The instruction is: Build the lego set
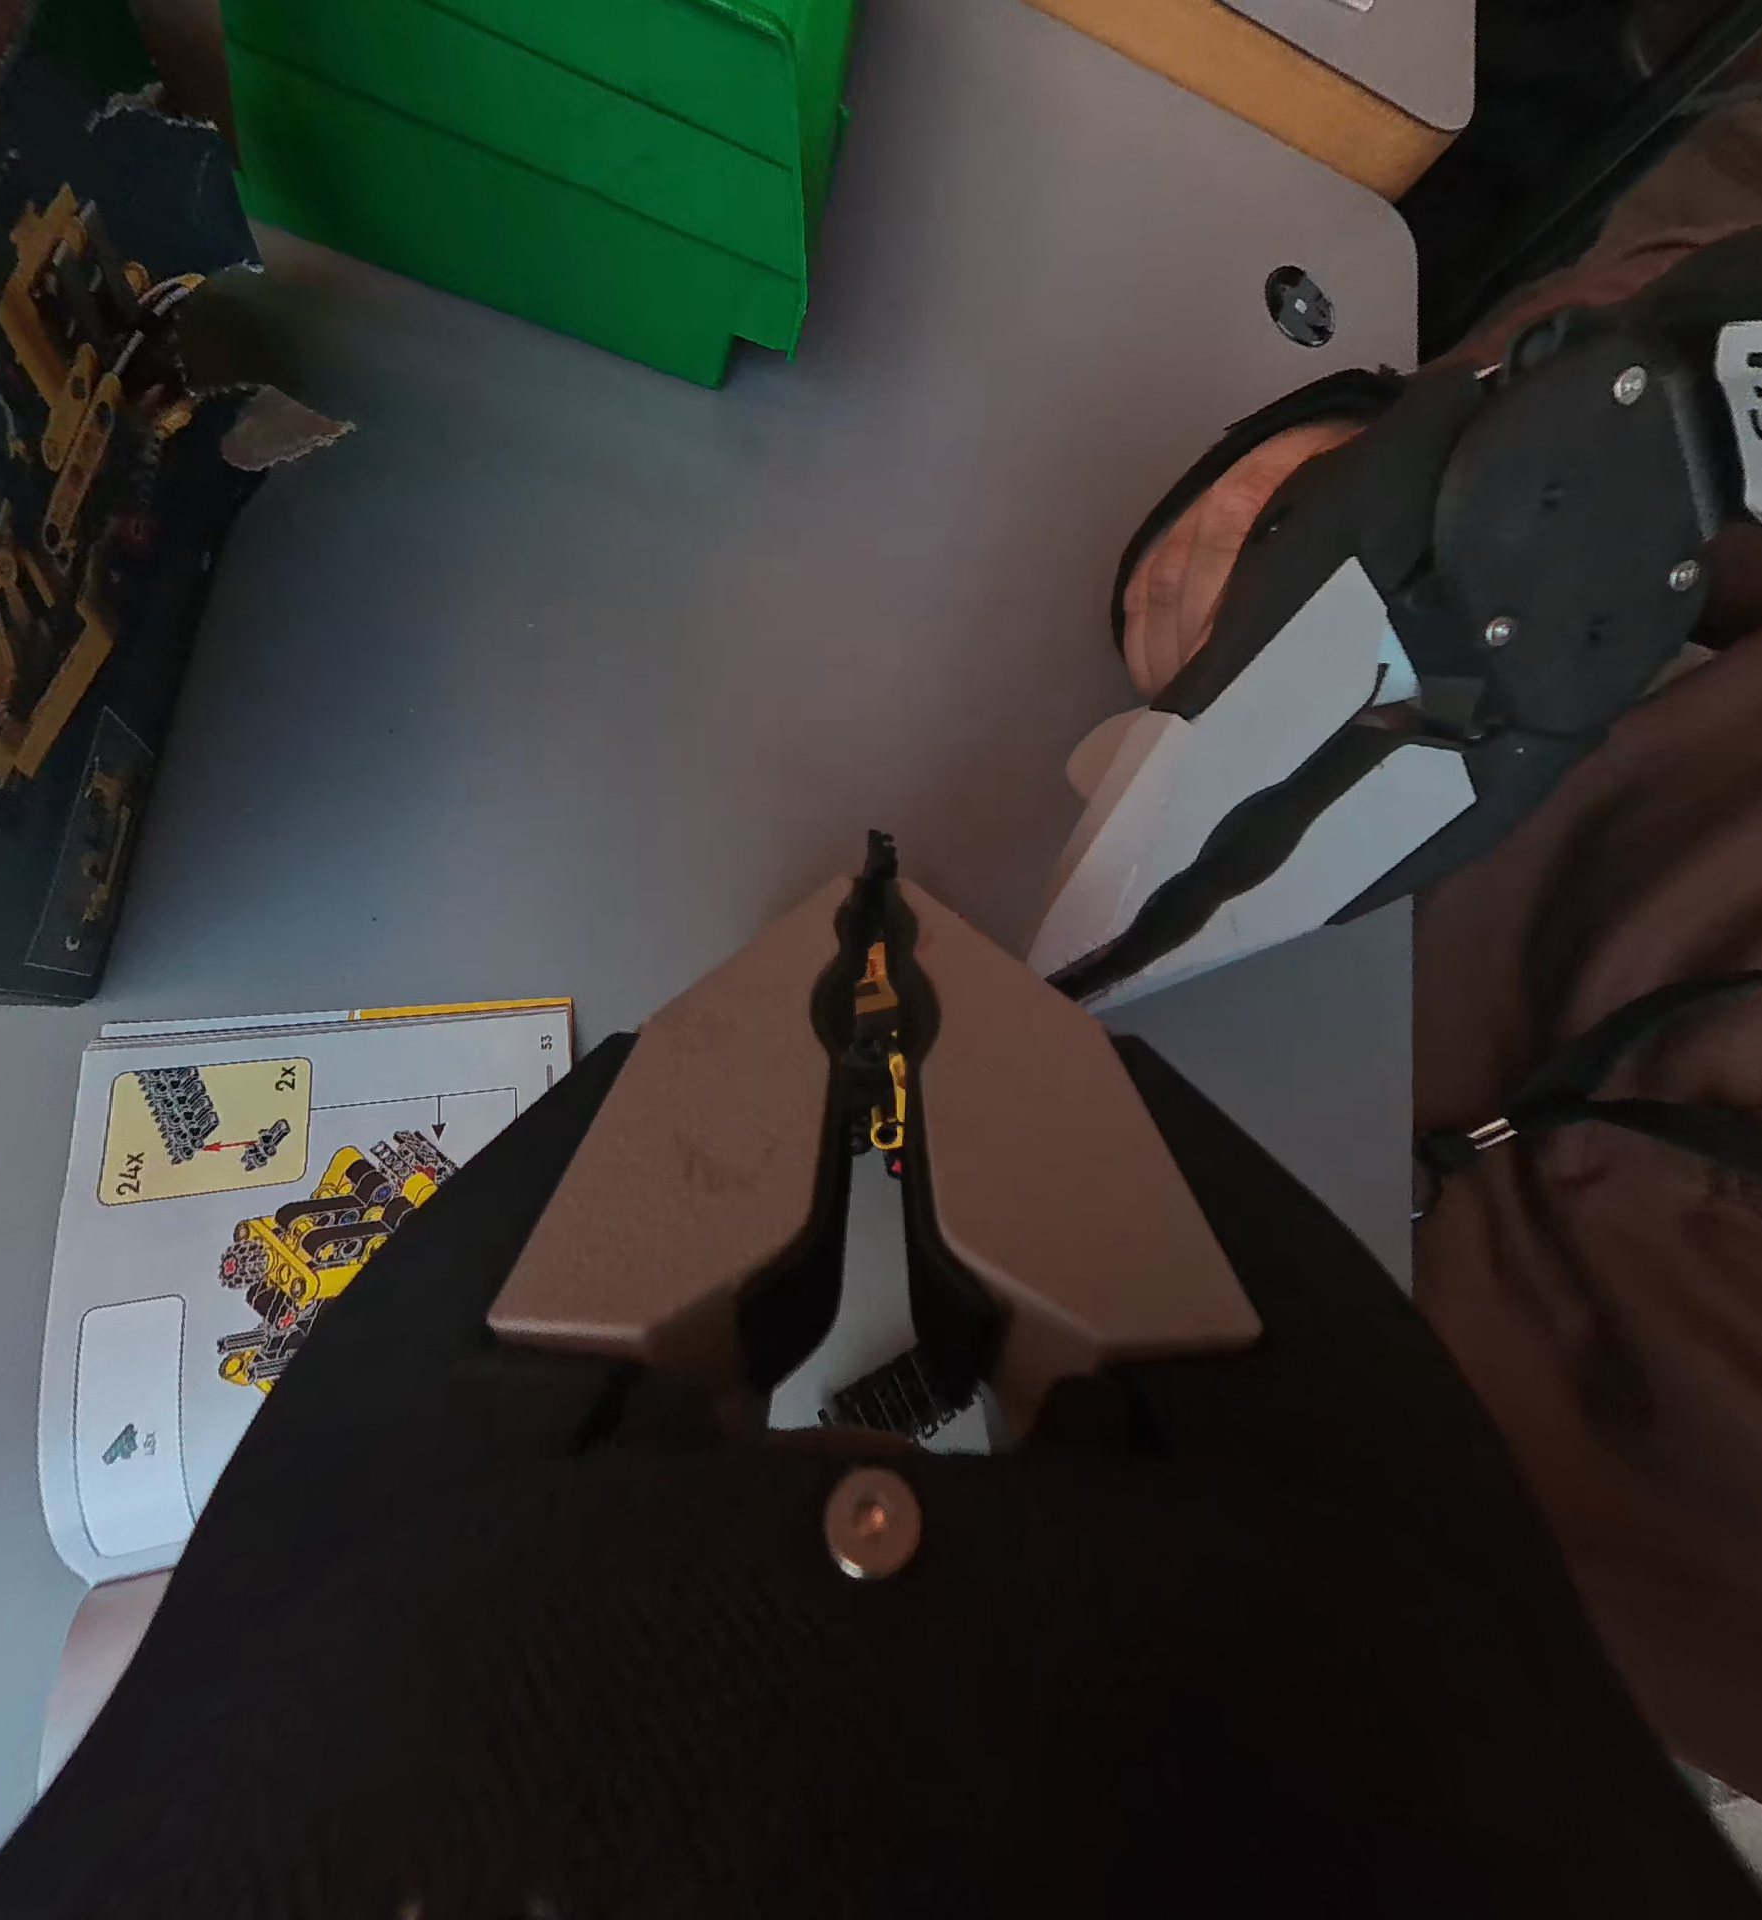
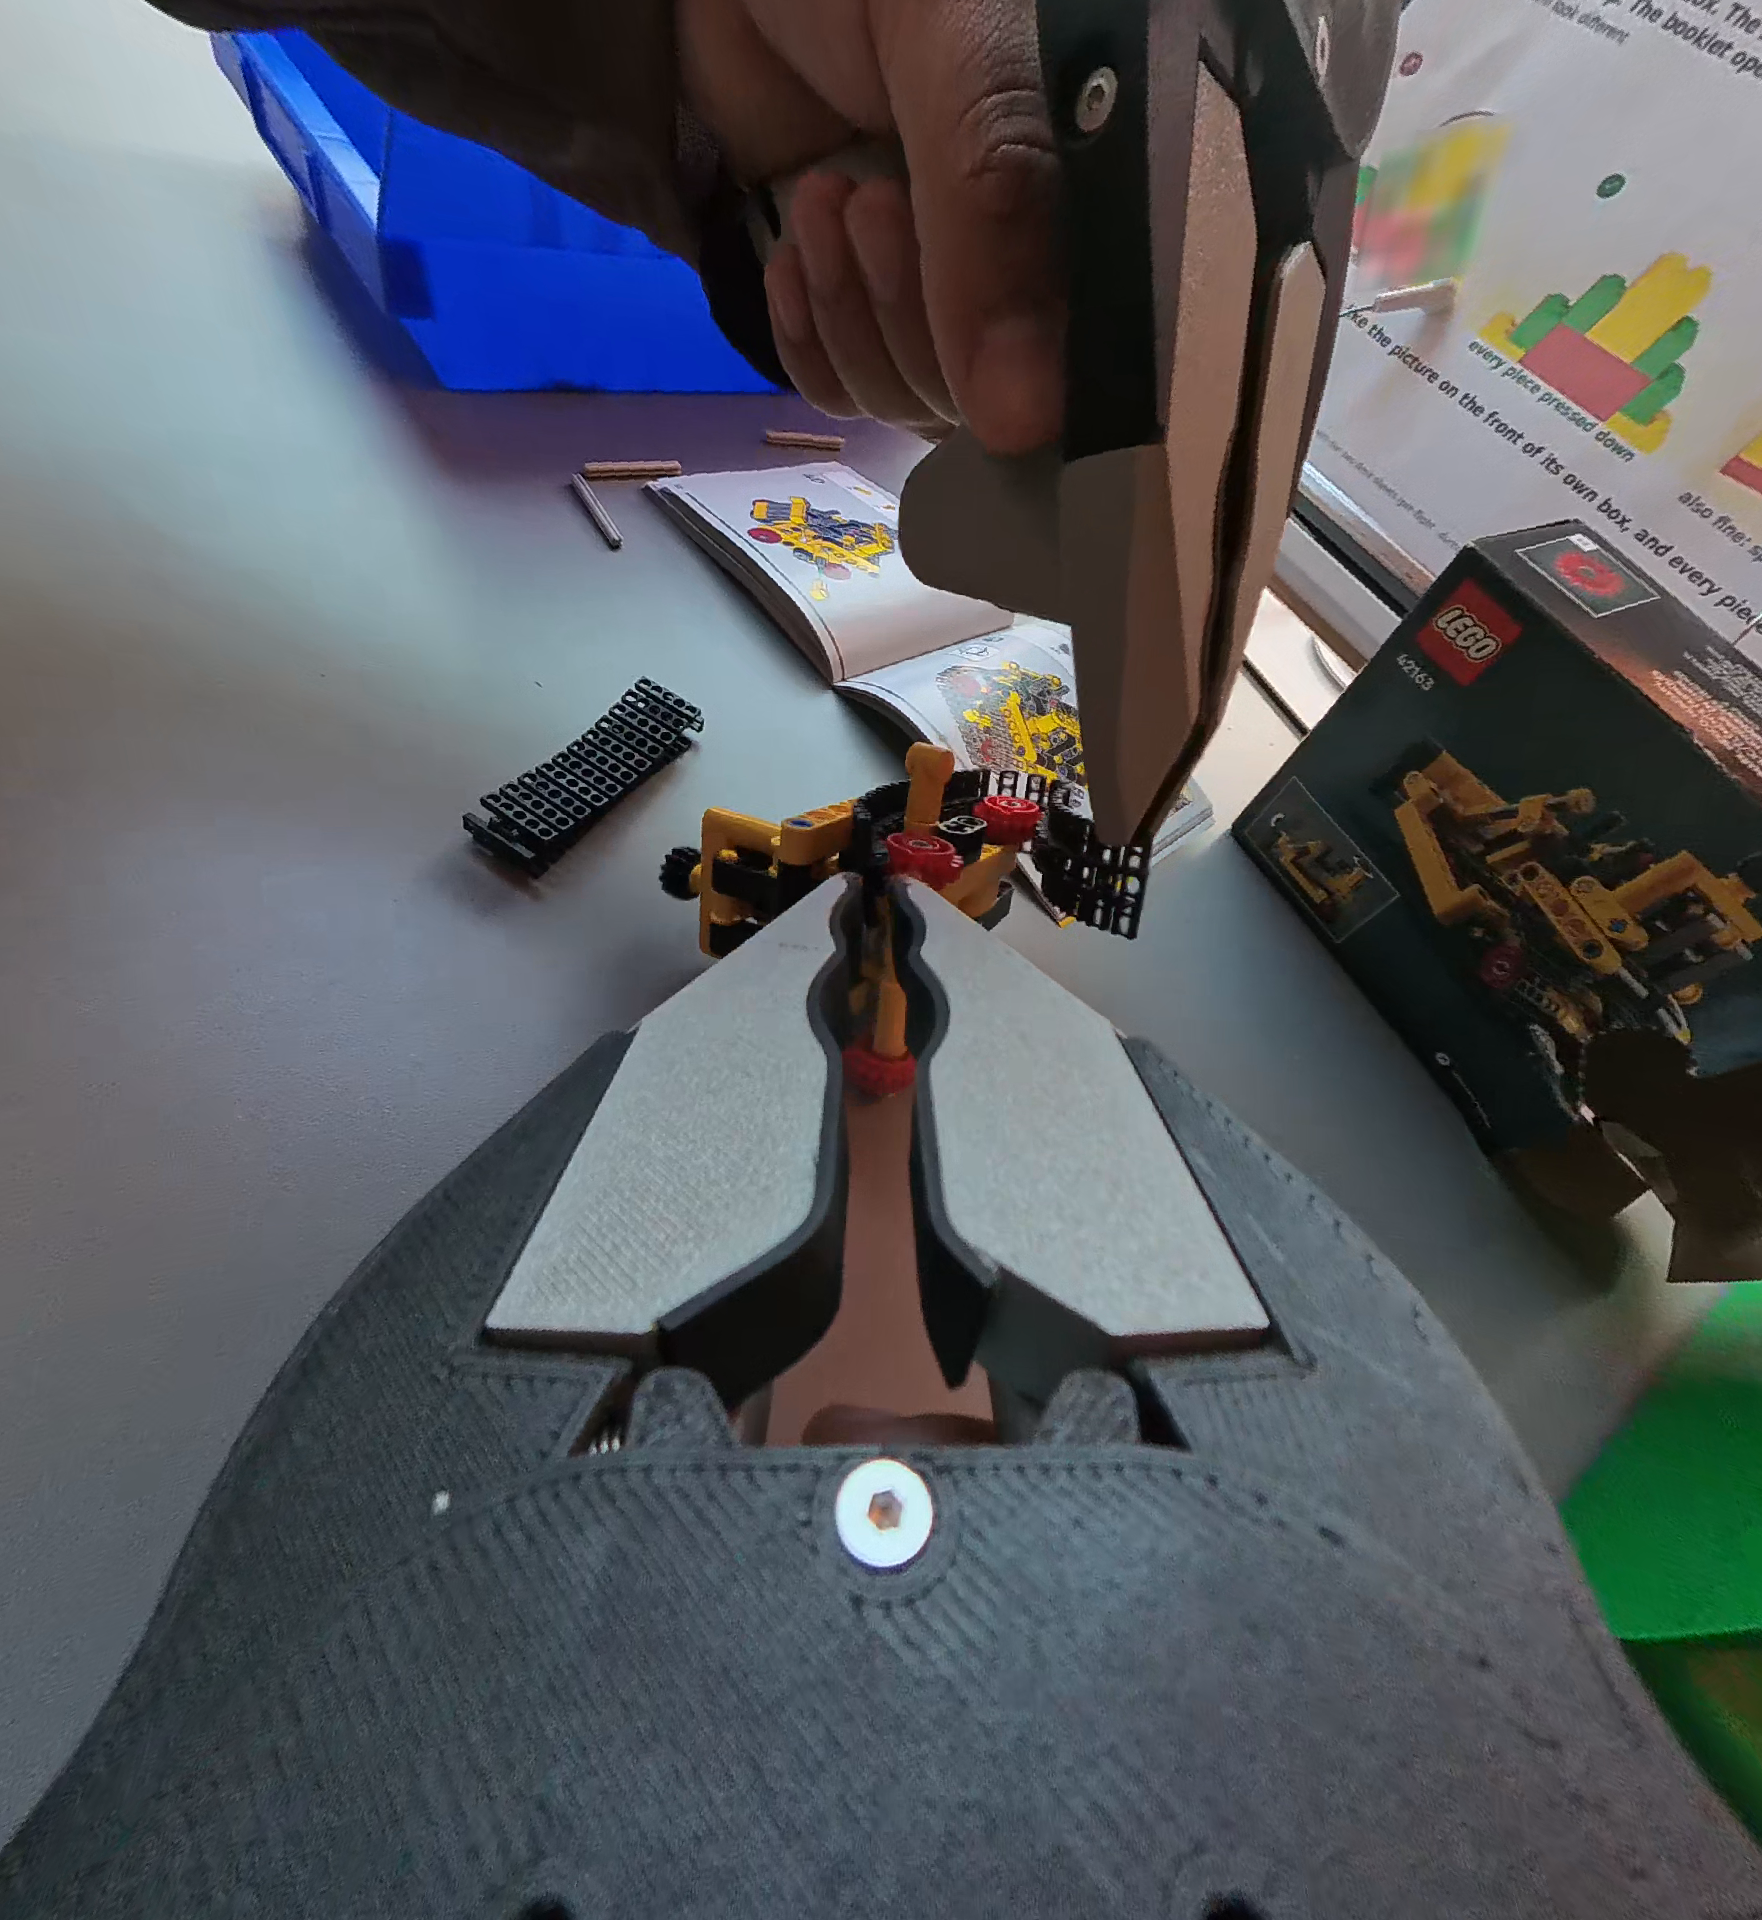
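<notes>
Black loose track strip (image 2: 586, 779) at left on grey tabletop (image 2: 181, 935); yellow bulldozer model (image 2: 815, 847) at centre, pinched by right tongs (image 2: 872, 904); left tongs (image 2: 1131, 831) from above, clamped on track end (image 2: 1100, 883); box (image 2: 1542, 883) at right.

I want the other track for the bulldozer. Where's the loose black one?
In the right wrist view, the loose track lies flat on the grey table, left of the bulldozer.
</notes>
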Tool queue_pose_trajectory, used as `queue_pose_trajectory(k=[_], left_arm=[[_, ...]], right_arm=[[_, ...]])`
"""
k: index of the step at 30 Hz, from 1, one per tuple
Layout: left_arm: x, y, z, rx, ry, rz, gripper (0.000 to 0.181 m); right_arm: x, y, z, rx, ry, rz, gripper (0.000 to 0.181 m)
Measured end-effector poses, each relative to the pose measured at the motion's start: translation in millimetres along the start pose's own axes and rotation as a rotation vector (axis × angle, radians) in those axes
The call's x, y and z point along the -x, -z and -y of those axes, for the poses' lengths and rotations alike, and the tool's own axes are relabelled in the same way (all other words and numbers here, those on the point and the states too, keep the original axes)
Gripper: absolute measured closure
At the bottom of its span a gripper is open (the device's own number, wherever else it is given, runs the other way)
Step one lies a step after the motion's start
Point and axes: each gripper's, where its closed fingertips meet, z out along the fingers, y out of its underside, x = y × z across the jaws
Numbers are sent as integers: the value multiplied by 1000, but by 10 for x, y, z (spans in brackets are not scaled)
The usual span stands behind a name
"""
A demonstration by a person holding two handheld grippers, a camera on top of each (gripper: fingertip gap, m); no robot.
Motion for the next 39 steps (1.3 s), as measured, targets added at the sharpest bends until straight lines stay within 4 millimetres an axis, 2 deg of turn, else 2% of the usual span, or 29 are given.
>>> queue_pose_trajectory(k=[10, 16, 26, 39], left_arm=[[-44, 19, 10, -2, -28, 26, 181], [-83, -1, -89, 13, -51, 23, 181], [-153, -10, -213, 54, -208, 73, 181], [-185, 51, -253, 7, -363, 81, 181]], right_arm=[[21, -9, -11, 4, 1, 14, 179], [6, -7, -14, 3, 1, 8, 180], [-18, 4, -23, -5, -34, 18, 180], [-17, 29, 17, -25, -23, 13, 180]])
